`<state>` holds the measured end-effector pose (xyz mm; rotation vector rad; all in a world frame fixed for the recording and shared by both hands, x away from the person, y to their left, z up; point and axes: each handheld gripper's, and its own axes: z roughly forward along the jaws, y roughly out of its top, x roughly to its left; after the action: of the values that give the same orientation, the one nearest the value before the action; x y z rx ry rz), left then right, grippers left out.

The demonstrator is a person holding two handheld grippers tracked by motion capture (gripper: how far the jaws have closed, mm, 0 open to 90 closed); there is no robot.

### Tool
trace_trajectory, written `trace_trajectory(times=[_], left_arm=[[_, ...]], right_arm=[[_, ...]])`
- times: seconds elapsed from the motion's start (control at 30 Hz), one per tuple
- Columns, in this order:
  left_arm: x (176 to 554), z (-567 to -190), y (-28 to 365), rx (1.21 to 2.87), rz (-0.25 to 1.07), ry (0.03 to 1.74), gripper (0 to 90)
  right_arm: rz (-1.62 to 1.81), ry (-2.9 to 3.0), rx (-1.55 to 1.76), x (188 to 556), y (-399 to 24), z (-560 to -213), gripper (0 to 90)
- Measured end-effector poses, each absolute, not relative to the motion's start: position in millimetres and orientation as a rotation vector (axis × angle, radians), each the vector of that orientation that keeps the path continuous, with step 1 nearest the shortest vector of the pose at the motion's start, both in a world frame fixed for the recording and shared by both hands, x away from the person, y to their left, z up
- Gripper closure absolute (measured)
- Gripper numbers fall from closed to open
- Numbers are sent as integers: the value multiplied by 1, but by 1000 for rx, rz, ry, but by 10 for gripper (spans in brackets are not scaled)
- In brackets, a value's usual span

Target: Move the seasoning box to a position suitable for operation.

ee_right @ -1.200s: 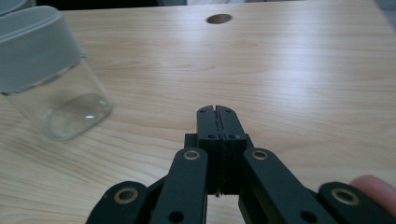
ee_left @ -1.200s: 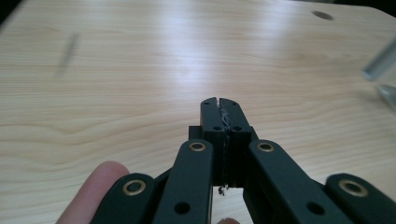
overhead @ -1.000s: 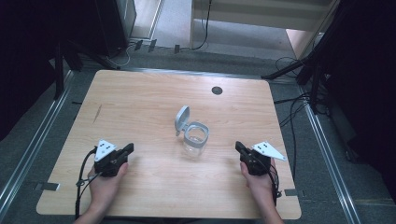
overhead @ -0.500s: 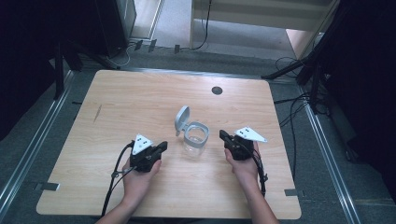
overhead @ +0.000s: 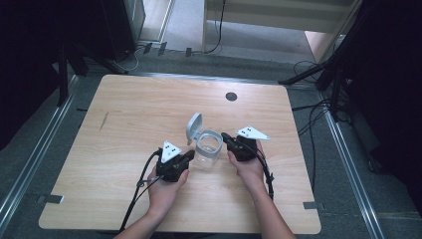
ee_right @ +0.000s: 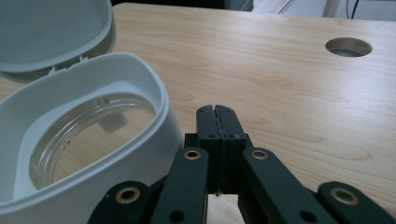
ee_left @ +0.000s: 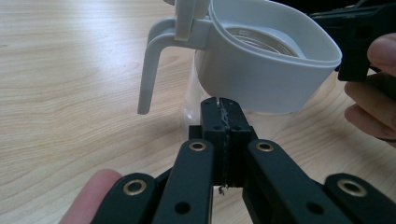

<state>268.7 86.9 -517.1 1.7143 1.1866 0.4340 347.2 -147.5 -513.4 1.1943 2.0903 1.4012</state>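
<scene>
Two black grippers flank the clear jar with a white plastic collar and hinged lid (overhead: pixel 208 148), which stands near the middle of the light wooden table (overhead: pixel 124 119), toward your side. Your left gripper (overhead: pixel 189 156) sits just beside the jar on its left, its tips at the glass wall or very near it; I cannot tell whether they touch. In the left gripper view its jaws are pressed fully together with nothing between them, pointing at the clear wall below the white collar (ee_left: pixel 266 70), and a white handle (ee_left: pixel 152 65) hangs down from the collar's left side. Your right gripper (overhead: pixel 226 136) is close against the jar's right side, up by the collar. In the right gripper view its jaws are likewise closed flat on each other, empty, lying just beside the collar's outer wall. The round white lid (ee_right: pixel 51 32) is flipped open and stands up behind the jar's mouth, on the far-left side. A dark round hole (overhead: pixel 231 96) in the tabletop lies well beyond the jar, toward the far edge.
</scene>
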Motion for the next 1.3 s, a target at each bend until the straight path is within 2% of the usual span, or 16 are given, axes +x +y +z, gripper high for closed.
trace_trajectory(times=[0.6,1.3], left_arm=[[266,-515,89,1727,438,1174,900],[280,-521,111,1728,478,1239,900]], right_arm=[[1407,2115,1156,325,-145,-514,900],[1362,2087,1185,310,-114,-511,900]])
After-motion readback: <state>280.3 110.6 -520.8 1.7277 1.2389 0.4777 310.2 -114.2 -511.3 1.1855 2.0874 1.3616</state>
